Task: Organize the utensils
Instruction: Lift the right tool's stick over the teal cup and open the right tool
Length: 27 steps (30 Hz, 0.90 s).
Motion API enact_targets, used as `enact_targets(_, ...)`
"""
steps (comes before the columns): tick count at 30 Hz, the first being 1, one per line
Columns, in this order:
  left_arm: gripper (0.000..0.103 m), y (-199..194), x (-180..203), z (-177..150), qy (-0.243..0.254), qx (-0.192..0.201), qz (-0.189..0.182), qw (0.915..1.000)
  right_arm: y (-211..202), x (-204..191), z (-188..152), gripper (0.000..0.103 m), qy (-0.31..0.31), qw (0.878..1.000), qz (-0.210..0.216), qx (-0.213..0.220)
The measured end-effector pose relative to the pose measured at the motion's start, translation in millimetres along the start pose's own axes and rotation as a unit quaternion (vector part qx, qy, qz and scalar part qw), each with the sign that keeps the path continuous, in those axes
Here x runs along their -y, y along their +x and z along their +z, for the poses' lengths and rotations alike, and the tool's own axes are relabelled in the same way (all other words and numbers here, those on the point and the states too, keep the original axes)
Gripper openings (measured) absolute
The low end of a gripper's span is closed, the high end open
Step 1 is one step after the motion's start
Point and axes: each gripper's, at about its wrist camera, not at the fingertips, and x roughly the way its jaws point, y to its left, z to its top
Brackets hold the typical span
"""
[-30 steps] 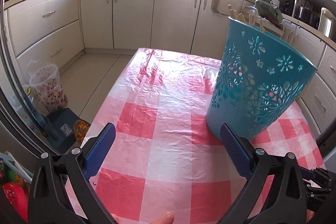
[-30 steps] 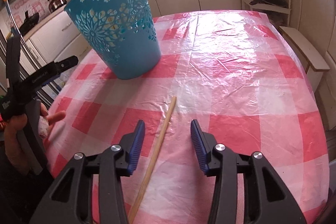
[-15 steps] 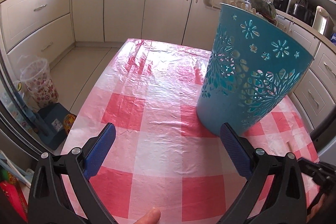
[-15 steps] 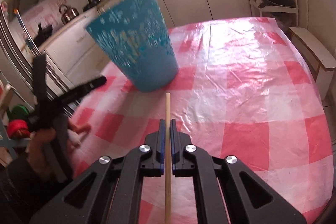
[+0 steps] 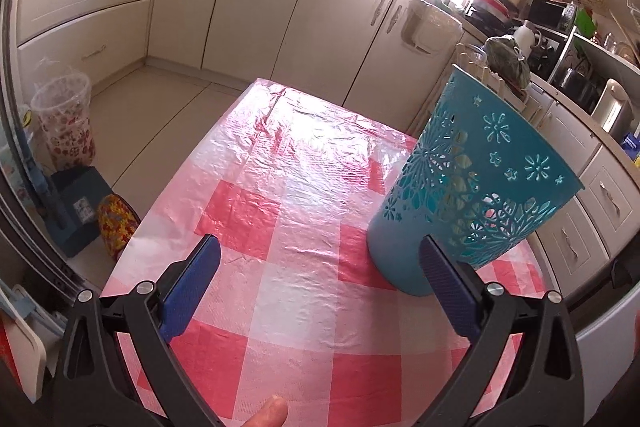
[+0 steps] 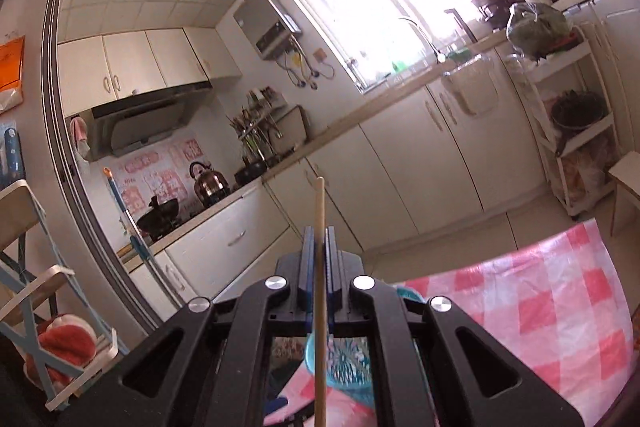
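Observation:
A teal cut-out basket [image 5: 472, 187] stands upright on the red-and-white checked tablecloth [image 5: 280, 211]. My left gripper [image 5: 320, 283] is open, low over the cloth, its right finger [image 5: 448, 287] just in front of the basket's base with nothing between the pads. In the right wrist view my right gripper [image 6: 319, 255] is shut on a thin wooden chopstick [image 6: 319, 211], lifted high and pointing almost level toward the kitchen counter. The stick runs forward past the fingertips and back down below the camera. The basket [image 6: 344, 363] shows beneath that gripper, seen through its frame.
Cream cabinets [image 5: 248, 3] and a counter run behind the table. On the floor to the left are a clear bin [image 5: 64, 119] and a blue box [image 5: 76, 207]. A white shelf rack [image 6: 572, 131] stands right of the table; a folding chair [image 6: 36, 291] is at left.
My right gripper closed on the chopstick that lay on the cloth, then rose and tilted up from the table to face the cabinets. The left gripper only rolled slightly and stayed open.

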Motion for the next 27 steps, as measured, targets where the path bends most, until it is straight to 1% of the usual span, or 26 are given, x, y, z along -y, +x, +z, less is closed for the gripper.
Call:
enact_targets(2,0.095,-3.1,7.4,2.6,0.018,0.012,0.007,0.9998,21.8,-2.6,6.1,0.005,-0.005,1.000,-0.004,0.023)
enact_targets(4,0.095,-6.6,13.9,5.9,0.032,0.022,0.011,0.9992,35.4,-2.0,6.6,0.005,-0.016,0.999,-0.018,0.035)
enact_targets(7,0.095,-8.7,18.0,9.8,0.039,0.020,0.020,0.9988,61.7,5.0,-2.4,0.005,-0.026,0.998,-0.042,0.031)
enact_targets(9,0.095,-6.5,19.0,10.2,0.045,0.007,0.036,0.9983,73.8,11.5,-11.3,0.005,-0.033,0.998,-0.059,0.018)
enact_targets(10,0.095,-5.3,19.1,9.4,0.048,0.001,0.035,0.9982,77.1,14.4,-15.0,0.005,-0.034,0.997,-0.064,0.012)
enact_targets(11,0.095,-4.8,19.8,8.4,0.050,-0.003,0.033,0.9982,78.6,16.7,-18.7,0.005,-0.036,0.997,-0.068,0.009)
enact_targets(15,0.095,-3.8,21.7,3.6,0.058,-0.012,0.047,0.9972,75.9,15.3,-26.8,0.005,-0.059,0.995,-0.076,0.006)
enact_targets(19,0.095,0.3,18.4,1.8,0.045,-0.026,0.049,0.9974,74.7,10.6,-33.1,0.006,-0.076,0.993,-0.087,0.007)
enact_targets(23,0.095,-0.7,17.5,2.0,0.041,-0.025,0.049,0.9976,73.7,14.9,-44.1,0.006,-0.081,0.992,-0.099,0.008)
enact_targets(27,0.095,-1.7,18.7,1.1,0.042,-0.031,0.049,0.9974,70.0,18.0,-59.2,0.006,-0.087,0.991,-0.099,-0.013)
